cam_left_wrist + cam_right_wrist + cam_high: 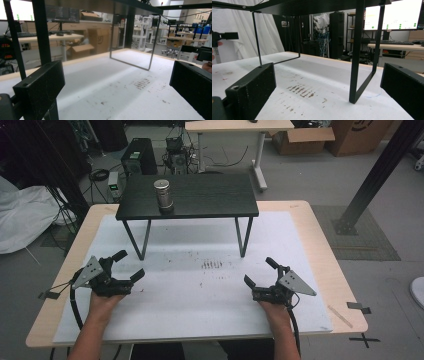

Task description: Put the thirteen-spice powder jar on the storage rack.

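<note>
A silver metal cylinder (162,194) stands upright on a small black raised shelf (210,197) at the far side of the table. My left gripper (128,265) rests on the white mat (200,290) at the near left, open and empty. Level with it at the near right lies my right gripper (260,271), also open with nothing between its jaws. In the left gripper view the jaws stand wide apart over the bare mat (112,92), with the shelf's leg frame (150,50) ahead. In the right gripper view a shelf leg (357,62) rises close ahead between the spread jaws.
The shelf stands on thin black legs (242,237) with open room beneath it. Dark smudges (211,265) mark the mat's middle. Beyond the table are a computer tower (139,156), a desk (240,126) and cardboard boxes (305,140). A black post (380,170) slants at the right.
</note>
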A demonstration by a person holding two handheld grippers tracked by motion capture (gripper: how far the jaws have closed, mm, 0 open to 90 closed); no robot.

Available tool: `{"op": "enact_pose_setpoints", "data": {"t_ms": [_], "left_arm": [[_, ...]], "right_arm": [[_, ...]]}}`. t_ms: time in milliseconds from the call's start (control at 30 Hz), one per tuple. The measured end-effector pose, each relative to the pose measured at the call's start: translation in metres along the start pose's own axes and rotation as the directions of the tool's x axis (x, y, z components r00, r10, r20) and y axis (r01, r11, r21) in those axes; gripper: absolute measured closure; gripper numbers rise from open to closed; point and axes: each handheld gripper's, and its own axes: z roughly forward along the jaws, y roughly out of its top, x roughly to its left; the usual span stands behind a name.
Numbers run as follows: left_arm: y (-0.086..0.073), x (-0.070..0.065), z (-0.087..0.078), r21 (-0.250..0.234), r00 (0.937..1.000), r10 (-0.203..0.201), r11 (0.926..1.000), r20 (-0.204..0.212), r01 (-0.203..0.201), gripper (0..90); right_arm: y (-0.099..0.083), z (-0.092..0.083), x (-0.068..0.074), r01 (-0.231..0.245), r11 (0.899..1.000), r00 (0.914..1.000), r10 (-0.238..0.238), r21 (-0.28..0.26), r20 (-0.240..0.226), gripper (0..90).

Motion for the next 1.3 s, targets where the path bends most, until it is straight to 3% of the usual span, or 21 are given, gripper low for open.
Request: {"op": "enact_pose_setpoints", "data": {"t_ms": [400,567,700,867,1100,1300], "left_arm": [[-0.017,-0.004,0.000,0.028,0.9997,0.015,0.9995,-0.020,-0.014,0.5],[-0.025,-0.007,-0.002,0.010,0.9996,0.026,0.9996,-0.009,-0.026,0.3],[-0.027,-0.010,-0.004,-0.016,0.9984,0.055,0.9983,-0.016,-0.055,0.2],[-0.028,-0.019,-0.005,-0.025,0.9902,0.123,0.9918,-0.065,-0.125,0.2],[-0.028,-0.017,-0.005,-0.023,0.9919,0.093,0.9951,-0.086,-0.096,0.2],[-0.028,-0.017,-0.005,-0.019,0.9918,0.095,0.9951,-0.086,-0.097,0.2]], "right_arm": [[0.000,0.000,0.000,0.000,1.000,1.0000,0.000,0.000,0.000,0.0],[0.000,0.000,0.000,0.001,1.000,1.0000,-0.001,0.001,-0.001,0.0],[0.000,0.000,0.000,0.001,1.000,1.0000,-0.001,0.004,-0.001,0.0],[0.000,0.000,0.000,0.003,1.000,1.0000,-0.003,0.002,0.000,0.0],[0.000,0.000,0.000,0.003,1.000,1.0000,-0.003,-0.004,0.002,0.0],[0.000,0.000,0.000,0.004,1.000,1.0000,-0.004,-0.001,0.000,0.0]]}}
